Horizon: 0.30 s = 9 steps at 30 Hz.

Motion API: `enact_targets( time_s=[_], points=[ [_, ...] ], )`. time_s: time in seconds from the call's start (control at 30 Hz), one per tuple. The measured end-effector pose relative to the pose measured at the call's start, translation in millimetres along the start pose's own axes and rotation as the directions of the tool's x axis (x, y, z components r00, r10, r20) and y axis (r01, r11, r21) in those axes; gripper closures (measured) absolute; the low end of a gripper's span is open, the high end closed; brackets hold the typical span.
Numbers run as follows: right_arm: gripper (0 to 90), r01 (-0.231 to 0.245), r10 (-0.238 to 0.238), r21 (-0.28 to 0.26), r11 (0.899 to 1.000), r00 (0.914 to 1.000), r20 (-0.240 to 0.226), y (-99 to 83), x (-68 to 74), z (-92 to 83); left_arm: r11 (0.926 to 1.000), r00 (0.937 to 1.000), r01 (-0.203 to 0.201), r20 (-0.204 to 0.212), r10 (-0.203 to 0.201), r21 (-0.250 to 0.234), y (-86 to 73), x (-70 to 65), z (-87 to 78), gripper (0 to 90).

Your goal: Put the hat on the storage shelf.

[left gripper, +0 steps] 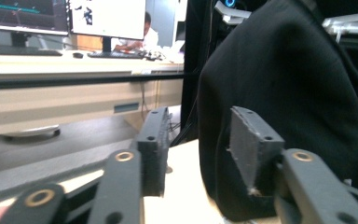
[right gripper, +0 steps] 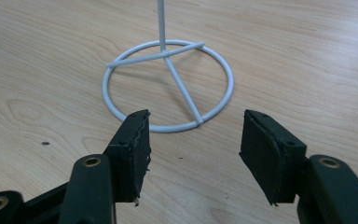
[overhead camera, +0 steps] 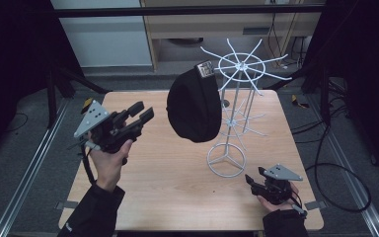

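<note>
A black beanie hangs from an upper arm of a white wire rack that stands mid-table on a ring base. My left gripper is held above the table to the left of the beanie, pointing at it, a small gap away. In the left gripper view its jaws stand open, with the beanie just beyond them and no pad pressing on it. My right gripper rests low near the table's front right, open, and faces the ring base. Nothing lies between its pads.
The wooden table has bare room in front and to the left of the rack. Lower wire arms stick out on the rack's right. Cables lie on the floor at the right. A desk with monitors stands behind the table.
</note>
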State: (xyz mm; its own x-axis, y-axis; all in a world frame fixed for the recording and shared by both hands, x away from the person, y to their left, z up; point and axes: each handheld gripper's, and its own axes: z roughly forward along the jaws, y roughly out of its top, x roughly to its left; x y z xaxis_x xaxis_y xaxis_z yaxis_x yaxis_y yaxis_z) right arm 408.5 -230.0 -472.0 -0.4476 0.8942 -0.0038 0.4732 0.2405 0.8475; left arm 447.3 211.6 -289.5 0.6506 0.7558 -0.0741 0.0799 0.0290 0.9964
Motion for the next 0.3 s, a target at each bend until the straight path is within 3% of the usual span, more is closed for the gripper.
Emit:
enact_targets(
  time_s=[0.17,0.3],
  points=[
    [40.6,-0.014,0.014,-0.004,1.000,0.9998,0.010,-1.7,-3.1,-0.3,0.9948,0.9969,-0.006,-0.077,0.014,0.102,-46.6,18.7,-25.7,45.9],
    [37.6,-0.030,0.030,-0.008,1.000,0.9993,0.024,-3.1,-5.9,-0.1,0.9760,0.9892,0.061,-0.143,-0.031,0.209,-92.6,39.1,-40.1,41.7]
  ],
)
